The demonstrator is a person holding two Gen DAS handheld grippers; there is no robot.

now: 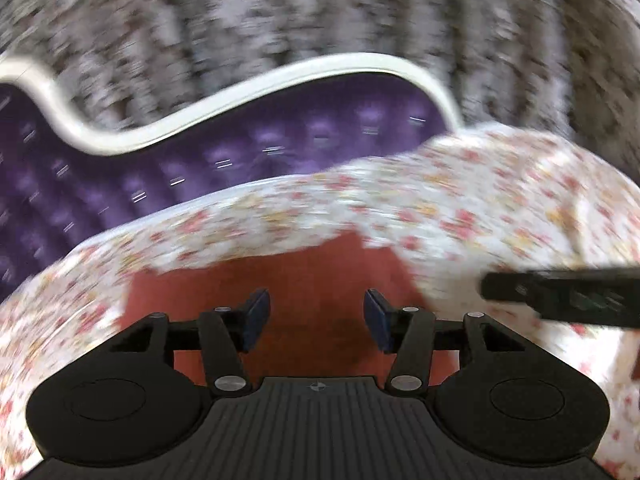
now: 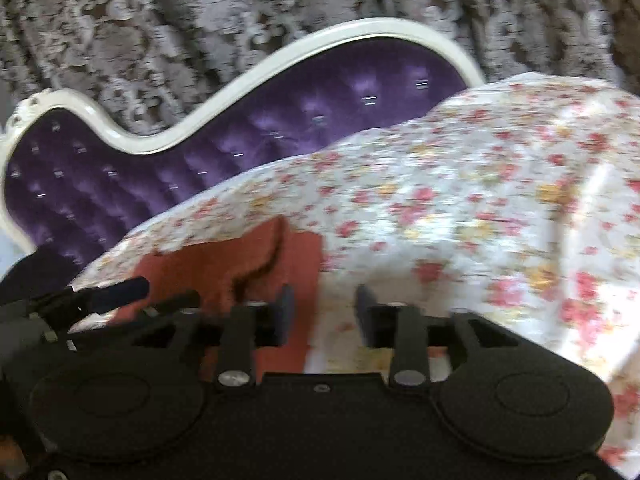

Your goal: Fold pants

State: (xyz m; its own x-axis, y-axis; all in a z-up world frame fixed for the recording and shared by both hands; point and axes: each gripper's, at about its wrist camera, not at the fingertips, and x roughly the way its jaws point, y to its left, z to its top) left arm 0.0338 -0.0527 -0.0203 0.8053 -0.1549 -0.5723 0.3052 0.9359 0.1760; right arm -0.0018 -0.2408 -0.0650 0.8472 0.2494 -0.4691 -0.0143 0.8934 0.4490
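A: Where are the pants (image 1: 296,312)?

B: The rust-red pants lie on the floral bedsheet (image 1: 460,200), right under the left tool (image 1: 316,316), whose jaws stand apart with nothing between them.

A: And the right tool (image 2: 324,312)?

B: Also spread wide, empty, above the pants' edge (image 2: 248,256); the left tool (image 2: 120,292) is just beside it.

A: Anything around?

B: A purple tufted headboard (image 2: 280,128) with white trim, patterned curtain (image 2: 200,20) behind. Everything is blurred.
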